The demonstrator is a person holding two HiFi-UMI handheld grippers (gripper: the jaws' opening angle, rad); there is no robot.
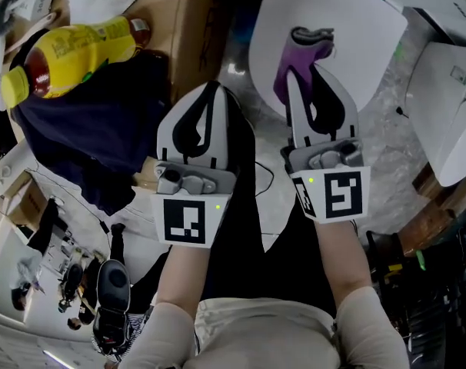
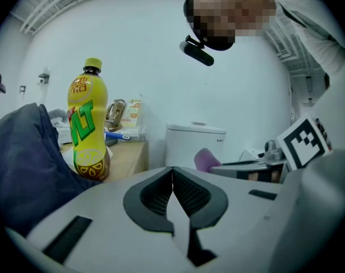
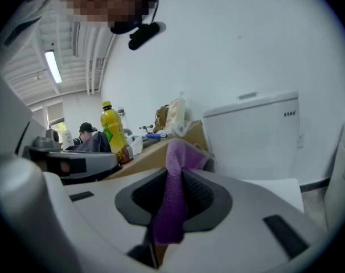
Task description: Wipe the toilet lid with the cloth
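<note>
Cloth [image 1: 288, 75] is pinched, bunched, in the right tongs [image 1: 313, 83], over the white toilet lid [image 1: 364, 29] at upper right, seemingly ready to wipe. At centre the left tongs [image 1: 208, 102], closed together and empty, hang clear of the work.

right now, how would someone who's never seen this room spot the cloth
Find the white toilet lid ahead of the person. The right gripper reaches over it, and the cloth is pinched between its jaws. It is the only soft, purple thing there.
</note>
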